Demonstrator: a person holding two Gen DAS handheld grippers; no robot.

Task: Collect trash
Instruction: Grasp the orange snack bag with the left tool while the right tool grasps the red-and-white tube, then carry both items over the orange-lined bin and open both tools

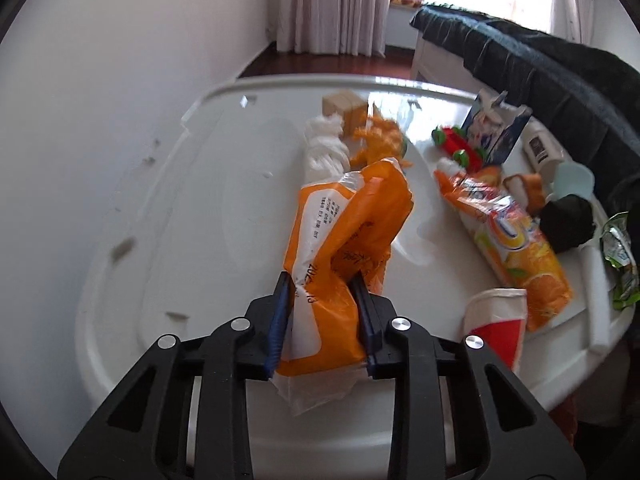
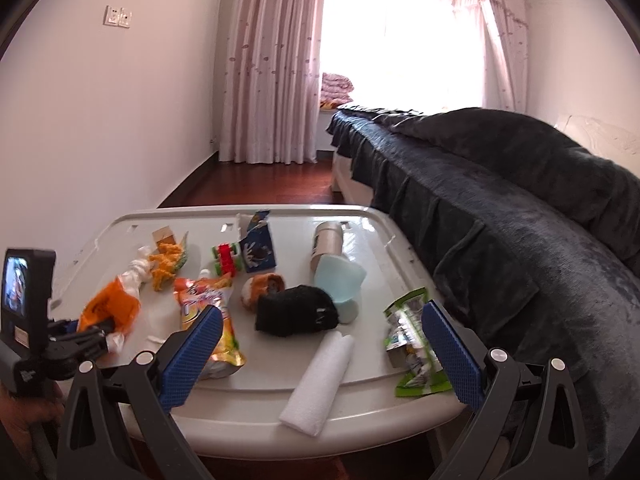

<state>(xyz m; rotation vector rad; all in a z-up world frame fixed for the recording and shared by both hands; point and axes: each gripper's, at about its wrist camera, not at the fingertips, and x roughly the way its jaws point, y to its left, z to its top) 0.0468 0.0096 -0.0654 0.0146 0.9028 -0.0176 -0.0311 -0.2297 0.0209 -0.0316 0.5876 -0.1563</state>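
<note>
My left gripper (image 1: 322,292) is shut on an orange plastic wrapper (image 1: 344,232) and holds it above the white table (image 1: 224,184); the same wrapper shows at the left in the right wrist view (image 2: 108,310). My right gripper (image 2: 322,316) is open and empty, hovering over the table's near edge. Between its fingers lie a folded white tissue (image 2: 320,380) and a black crumpled cloth (image 2: 296,308). A green snack wrapper (image 2: 412,344) lies by the right finger, and an orange juice pouch (image 2: 208,320) by the left finger.
Further back on the table are a blue carton (image 2: 258,248), a red and green toy (image 2: 228,260), orange snack pieces (image 2: 166,266), a cylinder can (image 2: 326,240), a light blue cup (image 2: 340,280) and a red and white paper cup (image 1: 496,328). A dark-covered bed (image 2: 500,200) runs along the right.
</note>
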